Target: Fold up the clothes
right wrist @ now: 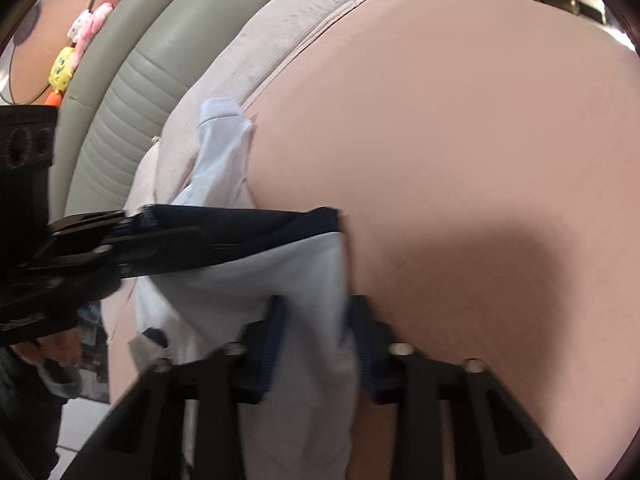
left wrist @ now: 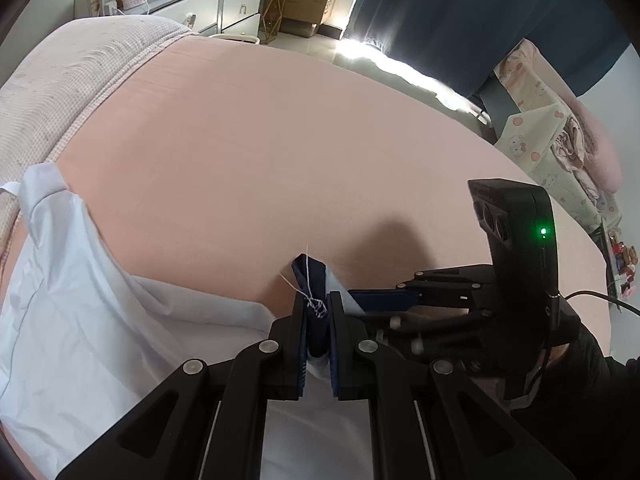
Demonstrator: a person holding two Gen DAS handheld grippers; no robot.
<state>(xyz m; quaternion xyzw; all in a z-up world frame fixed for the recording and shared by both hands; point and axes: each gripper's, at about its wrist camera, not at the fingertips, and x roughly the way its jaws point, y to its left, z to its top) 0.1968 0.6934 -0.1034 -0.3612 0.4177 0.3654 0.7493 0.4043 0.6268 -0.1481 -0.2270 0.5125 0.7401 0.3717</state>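
left wrist view shows the left gripper (left wrist: 318, 320) clamped on a navy-trimmed edge of a pale blue garment (left wrist: 80, 320), loose white thread trailing from the pinch. the garment drapes away to the left over the pink bed sheet (left wrist: 280, 140), its far end reaching the checked quilt (left wrist: 60, 92) near the headboard. right wrist view shows the right gripper (right wrist: 320, 332) with the same light cloth bunched between its fingers; the gap between them looks wider than on the left, so i judge it closed on the cloth only loosely. the two tools sit close together on one stretch of hem. this fabric looks thin, light and limp, creasing easily and with no stiffness to hold a fold line, so it will sag between grips. the navy trim (right wrist: 248, 220) looks thicker and firmer than the body, the better place to pinch; corners spread well apart would keep the edge taut.
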